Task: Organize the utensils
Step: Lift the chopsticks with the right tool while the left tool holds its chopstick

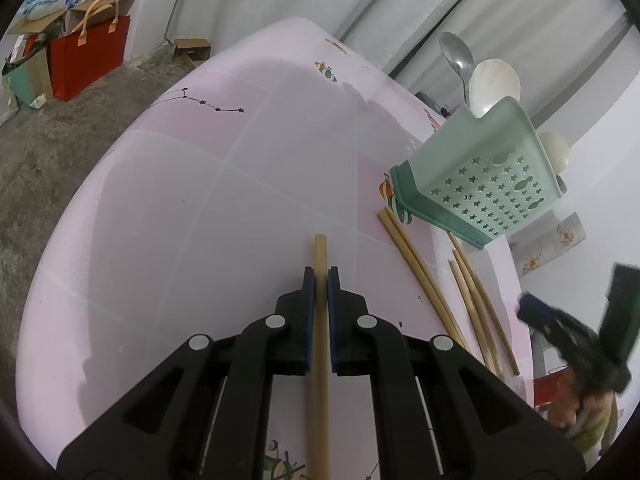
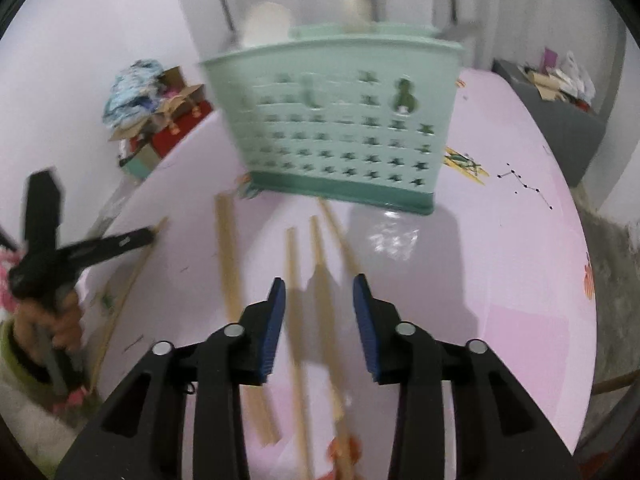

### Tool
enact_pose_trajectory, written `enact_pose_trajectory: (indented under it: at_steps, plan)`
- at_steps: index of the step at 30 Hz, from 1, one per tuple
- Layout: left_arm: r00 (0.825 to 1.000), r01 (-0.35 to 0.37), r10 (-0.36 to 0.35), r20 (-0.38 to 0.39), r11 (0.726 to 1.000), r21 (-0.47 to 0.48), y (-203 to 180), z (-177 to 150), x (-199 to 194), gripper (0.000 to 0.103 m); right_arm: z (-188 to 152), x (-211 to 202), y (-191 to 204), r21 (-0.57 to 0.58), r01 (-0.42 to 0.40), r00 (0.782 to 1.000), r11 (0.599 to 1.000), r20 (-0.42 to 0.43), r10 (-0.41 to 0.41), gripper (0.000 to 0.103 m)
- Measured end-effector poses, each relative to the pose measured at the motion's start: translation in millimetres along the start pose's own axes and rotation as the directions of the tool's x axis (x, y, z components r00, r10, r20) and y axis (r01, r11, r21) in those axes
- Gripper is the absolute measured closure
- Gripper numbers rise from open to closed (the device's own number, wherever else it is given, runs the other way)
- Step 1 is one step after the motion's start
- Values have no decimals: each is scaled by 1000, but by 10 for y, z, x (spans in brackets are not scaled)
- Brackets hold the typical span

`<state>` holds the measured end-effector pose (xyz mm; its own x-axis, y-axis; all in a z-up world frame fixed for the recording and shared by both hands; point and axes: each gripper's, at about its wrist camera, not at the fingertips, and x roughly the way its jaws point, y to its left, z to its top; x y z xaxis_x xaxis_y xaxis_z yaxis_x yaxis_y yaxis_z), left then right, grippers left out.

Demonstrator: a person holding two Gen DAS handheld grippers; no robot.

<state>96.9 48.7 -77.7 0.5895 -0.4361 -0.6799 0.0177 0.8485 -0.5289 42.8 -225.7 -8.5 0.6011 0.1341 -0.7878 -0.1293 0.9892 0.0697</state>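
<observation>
My left tongs (image 1: 321, 276) are clamped on a single chopstick (image 1: 320, 256), which runs straight out between the pads and hangs over the pink surface (image 1: 200, 200). That one looks ready to go into the green basket (image 1: 480, 176), which stands at the far right of the surface in the left view, a metal spoon (image 1: 456, 56) and pale ladle-like heads already poking out of its top. The rest of the loose chopsticks (image 1: 468, 292) lie flat just in front of the basket's base, roughly parallel.

My right tongs (image 2: 320, 312) stand partly open and empty — nothing between the pads, though the loose chopsticks pass beneath them on the surface. I judge this the picking stage: one stick in hand on the left, the right about to take another. The next move calls for lowering the right tongs square over one stick only, since they lie close together and two could be caught at once.

The right view is smeared with blur, so I cannot count the sticks there — nor tell whether they touch. The basket's inside is hidden, and the held stick's near end is cut off by the frame.
</observation>
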Motion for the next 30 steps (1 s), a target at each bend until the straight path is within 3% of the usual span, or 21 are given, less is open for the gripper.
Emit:
enact_pose_trajectory:
  at_steps: [10,18,24,26,27,30]
  plan:
    - [1000,6,-6,3,1000,-3,-6,-8,16,98,375,579,73,-144,52,995,988,-74,-63,80]
    - [1000,9,-9,1,1000,-9,-18,-6,21,98,502,773,183,-187,0,990,982,-138,-27,85]
    - [1000,1,-1,8,1000,-9,-43,-16,29,98,535,825,217,-170,-19,990,985,-143,-6,92]
    - [1000,-8,8,12,1000,-4,-63,-18,35,98,526,812,206,-170,-9,992,985,-129,-13,92]
    - [1000,-10,10,11,1000,-3,-69,-15,39,98,537,782,196,-163,-8,993,987,-117,-11,102]
    - [1000,18,-18,1,1000,-23,-72,16,15,98,554,626,168,-135,-1,997,991,-70,-8,103]
